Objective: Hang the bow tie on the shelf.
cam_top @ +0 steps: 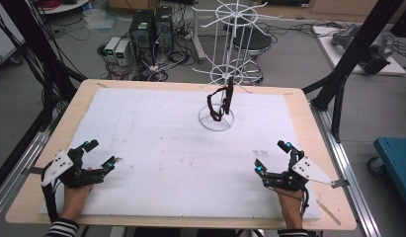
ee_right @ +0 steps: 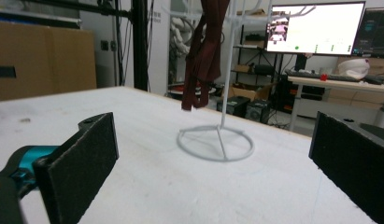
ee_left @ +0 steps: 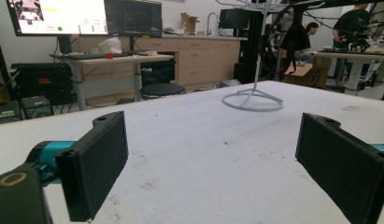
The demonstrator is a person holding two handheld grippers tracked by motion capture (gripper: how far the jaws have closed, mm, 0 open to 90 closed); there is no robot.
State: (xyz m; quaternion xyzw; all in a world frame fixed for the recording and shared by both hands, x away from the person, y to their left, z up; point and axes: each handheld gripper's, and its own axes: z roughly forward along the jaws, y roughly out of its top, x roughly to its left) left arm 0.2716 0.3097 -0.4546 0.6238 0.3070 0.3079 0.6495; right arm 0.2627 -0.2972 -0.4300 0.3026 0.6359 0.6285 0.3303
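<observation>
A person sat at a table (cam_top: 299,106) covered by a white pad, holding a tool in each hand near the front edge. The left tool (cam_top: 94,155) rested at the front left, the right tool (cam_top: 273,157) at the front right; both had their jaws spread wide and gripped nothing.

Well apart from both, toward the far middle of the table, stood a thin white wire rack (cam_top: 226,64) on a ring base. A dark strap-like item (cam_top: 218,101) hung from a lower arm, dangling just above the base.

The rack looked light and top-heavy, so pulling the strap sideways would likely have tipped it or dragged it. The strap might also have snagged on the arm's tip.

What the dark item actually was could not be made out. In both gripper views, the rack's top was cut off.
</observation>
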